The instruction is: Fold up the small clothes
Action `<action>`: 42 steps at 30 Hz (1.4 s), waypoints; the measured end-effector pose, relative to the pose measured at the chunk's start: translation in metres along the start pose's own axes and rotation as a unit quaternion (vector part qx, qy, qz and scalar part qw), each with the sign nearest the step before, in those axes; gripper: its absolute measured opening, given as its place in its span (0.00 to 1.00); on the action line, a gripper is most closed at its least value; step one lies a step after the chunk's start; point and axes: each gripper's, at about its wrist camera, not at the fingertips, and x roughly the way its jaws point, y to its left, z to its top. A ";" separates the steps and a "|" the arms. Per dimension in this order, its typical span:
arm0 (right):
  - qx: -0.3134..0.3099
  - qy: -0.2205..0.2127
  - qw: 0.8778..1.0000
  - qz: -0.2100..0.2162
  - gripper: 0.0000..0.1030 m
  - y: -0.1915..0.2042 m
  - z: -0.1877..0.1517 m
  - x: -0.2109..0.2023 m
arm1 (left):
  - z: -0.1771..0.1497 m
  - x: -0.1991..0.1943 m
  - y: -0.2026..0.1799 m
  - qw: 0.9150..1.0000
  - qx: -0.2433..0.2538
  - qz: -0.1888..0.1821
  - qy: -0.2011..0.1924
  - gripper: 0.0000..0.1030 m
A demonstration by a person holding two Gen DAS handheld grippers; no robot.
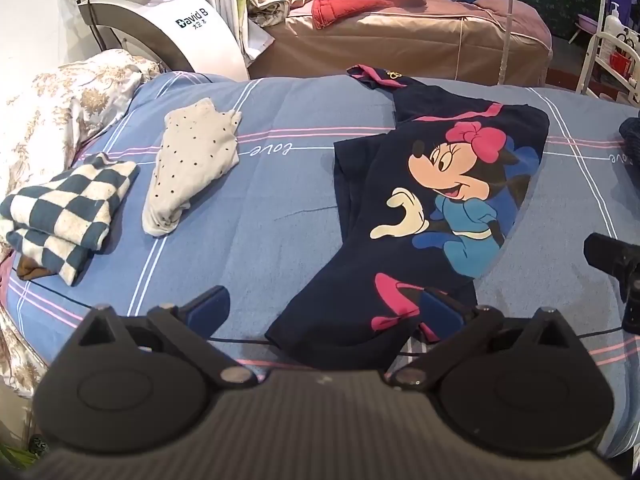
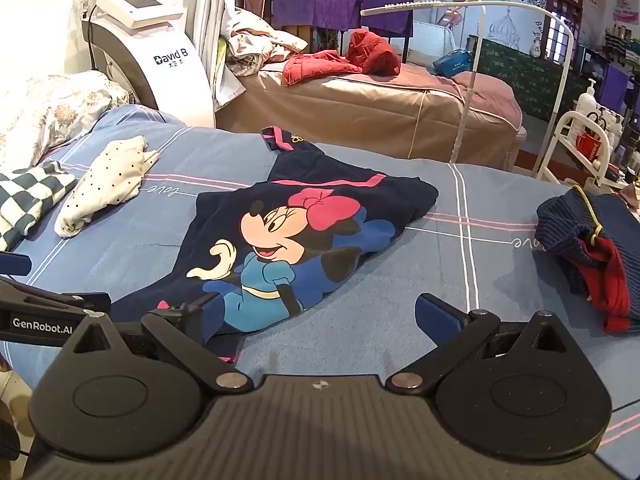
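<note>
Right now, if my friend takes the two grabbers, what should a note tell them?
Left gripper: open, holding nothing, over the near hem of the navy cartoon shirt.
Right gripper: open, holding nothing, by the shirt's near right edge.
Shirt lies part spread, rumpled, mid-bed on the blue sheet.
Done, it seems: checked cloth and dotted garment lie folded at the left.
Left: fold the shirt, then the striped navy and red pile at the right.

Both cameras sit just behind their own claws, tilted down and looking across the bed (image 1: 280,208) toward the far side of the room. The left view hangs near the navy shirt (image 1: 420,208), the right view slightly farther right; both share that shirt and the white machine (image 2: 160,52).
</note>
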 end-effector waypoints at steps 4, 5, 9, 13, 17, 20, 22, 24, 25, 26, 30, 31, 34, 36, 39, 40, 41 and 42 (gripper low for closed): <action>-0.001 0.002 1.000 0.001 1.00 0.001 -0.001 0.001 | -0.002 0.001 -0.001 1.000 0.003 -0.001 0.003 1.00; -0.002 0.003 1.000 0.001 1.00 0.002 -0.001 0.001 | 0.001 0.004 -0.001 1.000 0.003 -0.002 0.004 1.00; -0.002 0.003 1.000 0.002 1.00 0.003 -0.002 0.001 | -0.002 0.001 -0.003 1.000 0.005 0.003 0.003 1.00; -0.002 0.004 1.000 0.001 1.00 0.003 -0.003 0.001 | -0.001 0.002 0.000 1.000 0.000 0.002 0.004 1.00; -0.002 0.005 1.000 0.001 1.00 0.003 -0.003 0.001 | -0.003 0.003 0.001 1.000 0.000 0.004 0.002 1.00; 0.000 0.006 1.000 0.002 1.00 0.003 -0.004 0.001 | -0.003 0.003 -0.001 1.000 0.001 0.002 0.008 1.00; -0.001 0.006 1.000 0.002 1.00 0.003 -0.004 0.001 | -0.004 0.004 -0.002 1.000 0.003 0.001 0.009 1.00; -0.001 0.006 1.000 0.002 1.00 0.003 -0.004 0.001 | -0.003 0.004 -0.003 1.000 0.005 0.002 0.011 1.00; -0.001 0.006 1.000 0.002 1.00 0.003 -0.004 0.001 | -0.004 0.004 -0.003 1.000 0.005 0.002 0.012 1.00; -0.001 0.006 1.000 0.002 1.00 0.003 -0.004 0.001 | -0.004 0.005 -0.004 1.000 0.006 0.002 0.012 1.00; 0.000 0.005 1.000 0.002 1.00 0.003 -0.005 0.002 | -0.003 0.005 -0.003 1.000 0.005 0.002 0.007 1.00; 0.000 0.005 1.000 0.002 1.00 0.003 -0.005 0.002 | -0.003 0.005 -0.003 1.000 0.003 0.003 0.007 1.00; 0.001 0.005 1.000 0.002 1.00 0.002 -0.006 0.002 | -0.003 0.005 -0.001 1.000 -0.001 0.001 0.023 1.00; 0.000 0.005 1.000 0.003 1.00 0.002 -0.006 0.003 | -0.003 0.005 0.001 1.000 -0.002 0.001 0.032 1.00; 0.000 0.005 1.000 0.003 1.00 0.002 -0.006 0.003 | -0.003 0.006 0.001 0.999 -0.002 0.002 0.032 1.00; 0.000 0.006 1.000 0.003 1.00 0.002 -0.006 0.003 | -0.003 0.006 0.001 0.999 -0.001 0.003 0.032 1.00; 0.001 0.006 1.000 0.003 1.00 0.002 -0.006 0.003 | -0.003 0.006 0.001 1.000 0.001 0.005 0.027 1.00; 0.001 0.006 1.000 0.003 1.00 0.002 -0.006 0.004 | -0.004 0.006 -0.001 1.000 0.005 0.013 0.013 1.00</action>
